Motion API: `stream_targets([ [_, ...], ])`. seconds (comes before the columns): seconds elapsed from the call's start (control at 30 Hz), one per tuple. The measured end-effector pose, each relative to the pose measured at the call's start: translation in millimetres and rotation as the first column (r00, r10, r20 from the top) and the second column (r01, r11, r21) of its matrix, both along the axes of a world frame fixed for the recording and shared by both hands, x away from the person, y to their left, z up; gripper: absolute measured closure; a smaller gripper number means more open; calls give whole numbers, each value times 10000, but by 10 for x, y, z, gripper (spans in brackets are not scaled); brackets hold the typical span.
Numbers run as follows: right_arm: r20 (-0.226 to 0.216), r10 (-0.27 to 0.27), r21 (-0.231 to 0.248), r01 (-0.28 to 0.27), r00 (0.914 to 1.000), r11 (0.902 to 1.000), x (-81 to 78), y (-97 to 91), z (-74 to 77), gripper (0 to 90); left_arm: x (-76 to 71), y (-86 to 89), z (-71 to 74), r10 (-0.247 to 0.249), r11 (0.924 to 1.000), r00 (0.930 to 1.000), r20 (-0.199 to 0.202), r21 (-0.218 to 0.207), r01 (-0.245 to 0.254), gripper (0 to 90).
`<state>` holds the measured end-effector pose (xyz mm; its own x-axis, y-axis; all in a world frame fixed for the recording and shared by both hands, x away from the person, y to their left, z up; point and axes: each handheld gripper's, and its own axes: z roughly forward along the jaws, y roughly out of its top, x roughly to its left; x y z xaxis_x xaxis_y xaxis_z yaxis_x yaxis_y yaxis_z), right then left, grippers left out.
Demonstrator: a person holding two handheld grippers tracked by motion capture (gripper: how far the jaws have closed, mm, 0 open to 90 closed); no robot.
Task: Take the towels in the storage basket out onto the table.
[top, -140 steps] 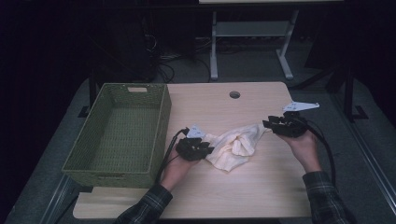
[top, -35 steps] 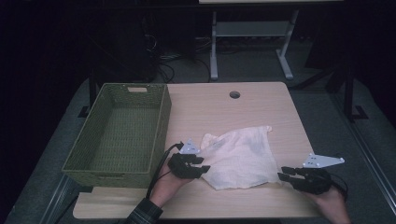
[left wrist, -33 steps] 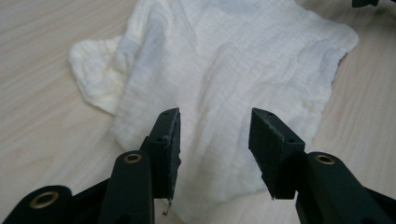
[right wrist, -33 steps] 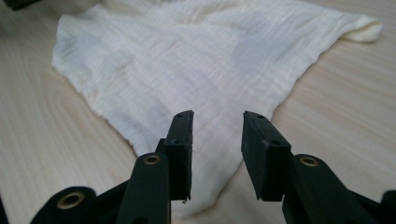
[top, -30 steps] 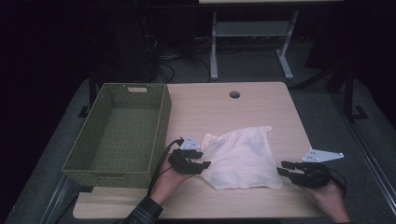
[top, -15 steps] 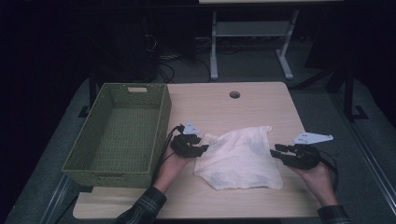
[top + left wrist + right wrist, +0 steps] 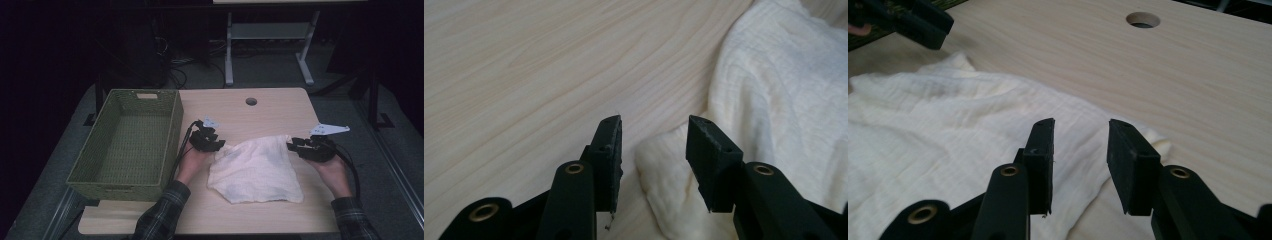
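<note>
Both hand-held grippers have been carried from the near edge to the far corners of the white cloth (image 7: 257,170), spread mid-tabletop (image 7: 280,107); the left hand-held gripper (image 7: 653,145) has just been closing around a corner, not yet pinched; the right hand-held gripper (image 7: 1080,145) is held released over its corner; a fold seems intended

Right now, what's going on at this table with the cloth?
A person holds a gripper in each hand and is working a white cloth spread on the table. The left gripper has just been closing, with a corner of the cloth between its jaws but not yet pinched. The right gripper stands open over the opposite far corner. A green basket sits to the left.
</note>
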<state>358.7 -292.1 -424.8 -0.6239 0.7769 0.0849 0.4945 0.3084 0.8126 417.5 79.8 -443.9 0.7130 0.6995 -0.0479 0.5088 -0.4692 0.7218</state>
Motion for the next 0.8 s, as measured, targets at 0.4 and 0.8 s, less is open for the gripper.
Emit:
stream_targets([
  [0.4, -541, -1048, -604, 1016, 9930, 9930, 569, -129, -51, 649, 89, -92, -181, -166, 9984, 9993, -329, 528, 183, 754],
  [0.8, -1519, -1373, -372, 1332, 9788, 9904, 794, -254, -268, 671, 108, -62, -144, 94, 9997, 9999, -109, 204, -92, 868],
])
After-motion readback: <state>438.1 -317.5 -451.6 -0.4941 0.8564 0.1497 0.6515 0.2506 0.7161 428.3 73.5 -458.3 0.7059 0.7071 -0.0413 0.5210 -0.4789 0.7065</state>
